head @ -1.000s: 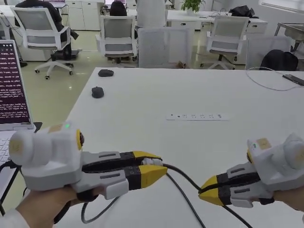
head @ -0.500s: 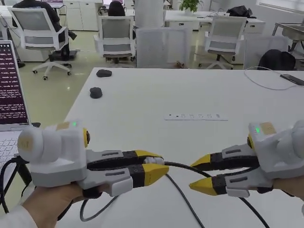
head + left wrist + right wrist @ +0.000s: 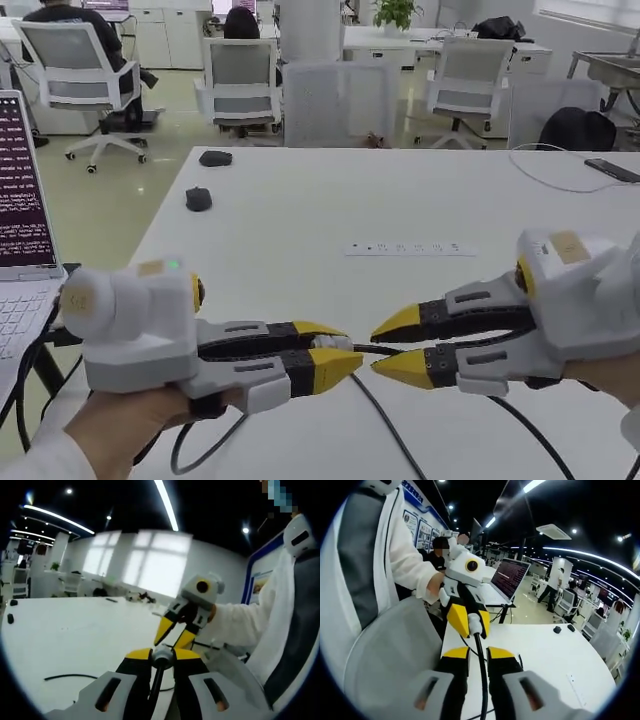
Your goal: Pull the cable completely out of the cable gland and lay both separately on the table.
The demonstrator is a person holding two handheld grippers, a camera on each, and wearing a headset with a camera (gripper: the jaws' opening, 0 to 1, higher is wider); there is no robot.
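Clamped between the yellow jaws of the left gripper (image 3: 330, 348), the white cable gland (image 3: 342, 343) is held over the near part of the table (image 3: 420, 190), and the grip on it is seen to be tight. The black cable (image 3: 480, 675) is seen leaving the gland and passing between the jaws of the right gripper (image 3: 392, 346). Those jaws are spread apart, one above and one below the cable, just beside the gland; no contact with the cable can be made out. In the right gripper view the cable is seen running up between the parted jaws to the gland. In the left gripper view a second stretch of cable is seen dropping back from the gland between the clenched jaws. In the head view slack cable is laid in a loop on the table below the left gripper. Farther back, a power strip (image 3: 410, 248) and a dark mouse (image 3: 199, 198) are seen on the table, and an open laptop (image 3: 20, 200) is seen at the left.
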